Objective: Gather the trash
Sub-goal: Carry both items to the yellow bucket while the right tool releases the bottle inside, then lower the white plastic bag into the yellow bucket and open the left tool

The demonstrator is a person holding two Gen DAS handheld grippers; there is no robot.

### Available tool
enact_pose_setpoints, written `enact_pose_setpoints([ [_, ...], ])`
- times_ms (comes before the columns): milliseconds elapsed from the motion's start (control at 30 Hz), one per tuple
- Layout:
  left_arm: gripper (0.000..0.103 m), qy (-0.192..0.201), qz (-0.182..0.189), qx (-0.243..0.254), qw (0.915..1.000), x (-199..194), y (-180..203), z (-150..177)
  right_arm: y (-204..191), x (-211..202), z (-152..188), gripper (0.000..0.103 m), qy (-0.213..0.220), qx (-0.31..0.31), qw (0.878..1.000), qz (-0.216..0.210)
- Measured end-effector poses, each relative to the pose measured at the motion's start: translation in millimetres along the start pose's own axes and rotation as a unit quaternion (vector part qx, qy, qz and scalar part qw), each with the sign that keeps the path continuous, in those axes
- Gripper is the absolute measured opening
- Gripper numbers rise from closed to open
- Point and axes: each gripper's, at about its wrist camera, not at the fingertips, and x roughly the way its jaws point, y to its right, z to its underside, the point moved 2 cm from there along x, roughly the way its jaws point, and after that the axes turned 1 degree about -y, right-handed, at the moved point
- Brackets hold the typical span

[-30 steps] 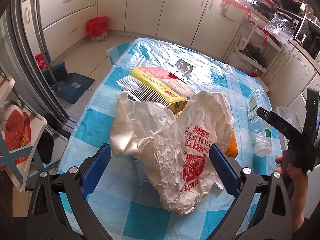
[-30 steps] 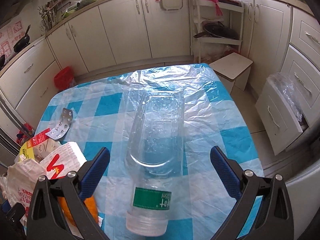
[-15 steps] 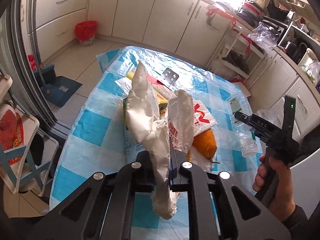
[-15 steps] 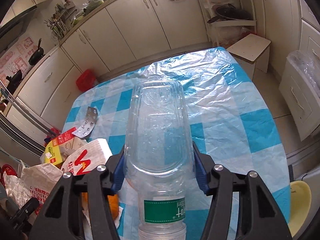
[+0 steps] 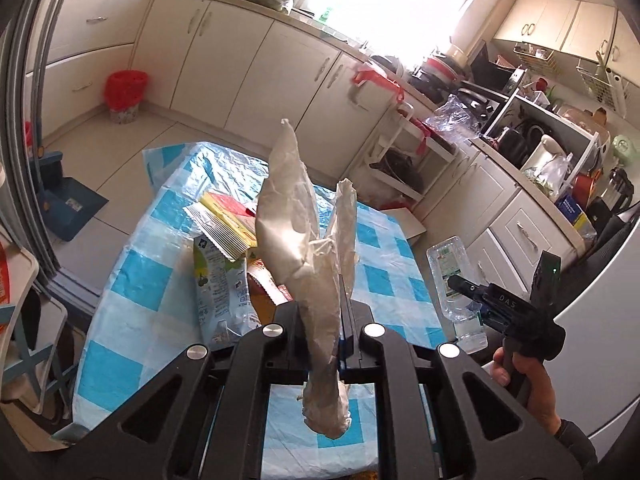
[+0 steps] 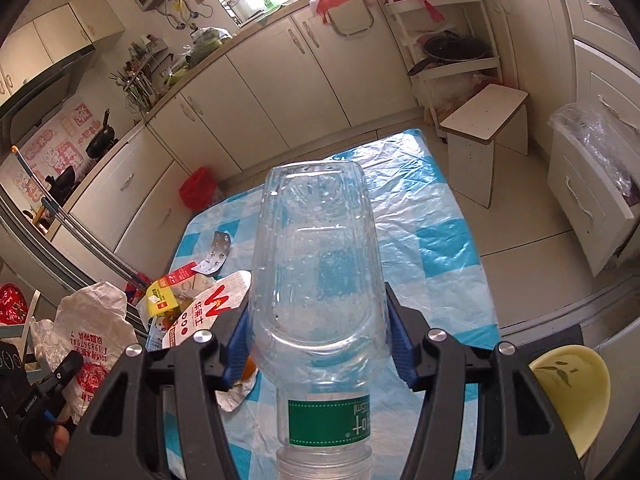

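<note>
Left hand-held gripper (image 5: 340,320) clenched on a crumpled white plastic bag (image 5: 304,240), lifted above the table (image 5: 132,280). Right hand-held gripper (image 6: 316,336) grasping an empty clear water bottle (image 6: 316,264), cap end toward the camera, also clear of the table. Best kept pinched firmly and carried level toward the red-lined waste bin (image 5: 124,94) beyond the table. Left behind on the table: yellow carton (image 5: 224,216), snack wrappers, blister pack (image 6: 214,254). Bin contents not visible.

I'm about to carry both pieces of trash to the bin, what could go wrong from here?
The left claw pinches only a thin fold of the crumpled white bag; it could slip out or tear. The right claw squeezes the clear plastic bottle by its smooth, soft body, so it might buckle and pop free. The bag's loose tail hangs low and could drag over the wrappers left on the table.
</note>
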Motion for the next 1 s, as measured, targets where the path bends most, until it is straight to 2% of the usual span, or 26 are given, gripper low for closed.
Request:
enact_pose_setpoints([
  [167,0.009,-0.016,0.021,0.021,0.9994,3,22,13,41,-37,10,0.057,0.021,0.016,0.999,0.041],
  [300,0.009,-0.030,0.040,0.054,0.9973,9,52,25,100,-65,31,0.057,0.020,0.063,0.994,0.089],
  [467,0.009,-0.050,0.060,0.094,0.9925,19,89,42,182,-71,68,0.057,-0.024,0.147,0.979,0.137],
  [600,0.009,-0.064,0.073,0.113,0.9888,26,116,54,227,-54,99,0.057,-0.079,0.197,0.966,0.146],
  [700,0.009,-0.077,0.081,0.122,0.9862,33,135,63,230,-35,107,0.057,-0.108,0.191,0.962,0.162],
  [800,0.009,-0.093,0.088,0.130,0.9832,44,153,76,229,-21,113,0.057,-0.134,0.186,0.960,0.160],
  [933,0.009,-0.117,0.098,0.139,0.9784,58,177,100,229,-23,108,0.061,-0.125,0.196,0.959,0.164],
  [1000,0.009,-0.129,0.103,0.145,0.9755,66,190,113,226,-35,98,0.062,-0.096,0.205,0.962,0.153],
])
